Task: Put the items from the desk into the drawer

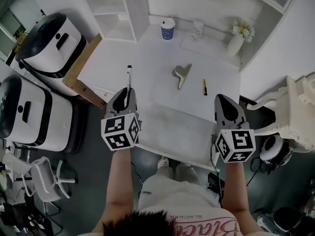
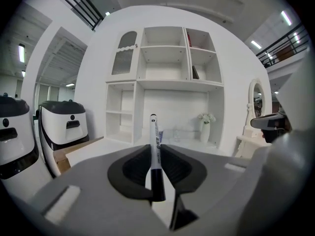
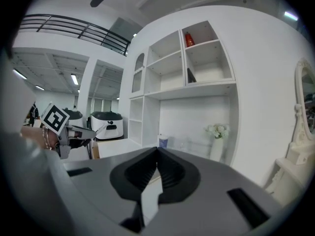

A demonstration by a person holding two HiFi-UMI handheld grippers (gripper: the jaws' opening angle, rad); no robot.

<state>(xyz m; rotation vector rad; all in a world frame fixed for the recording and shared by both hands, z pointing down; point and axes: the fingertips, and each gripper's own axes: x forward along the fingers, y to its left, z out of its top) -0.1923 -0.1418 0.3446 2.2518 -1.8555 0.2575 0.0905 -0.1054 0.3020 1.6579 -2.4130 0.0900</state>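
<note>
My left gripper (image 1: pixel 127 93) is shut on a black-and-white marker (image 1: pixel 129 80), which sticks out forward past the fingertips over the white desk's (image 1: pixel 152 63) left part. In the left gripper view the marker (image 2: pixel 154 136) stands clamped between the dark pads of that gripper (image 2: pixel 156 146). My right gripper (image 1: pixel 224 100) hovers at the desk's near right with its jaws together and nothing in them (image 3: pixel 157 151). A metal clip (image 1: pixel 181 74) and a small yellow item (image 1: pixel 204 86) lie on the desk between the grippers. The open drawer (image 1: pixel 172 132) juts out from the desk's near edge.
A blue cup (image 1: pixel 167 31), a glass (image 1: pixel 198 29) and a vase of flowers (image 1: pixel 237 39) stand at the back of the desk. White shelves (image 1: pixel 115 9) rise at the back left. A cardboard box (image 1: pixel 81 73) and two white machines (image 1: pixel 49 43) sit to the left, a white chair (image 1: pixel 295 112) to the right.
</note>
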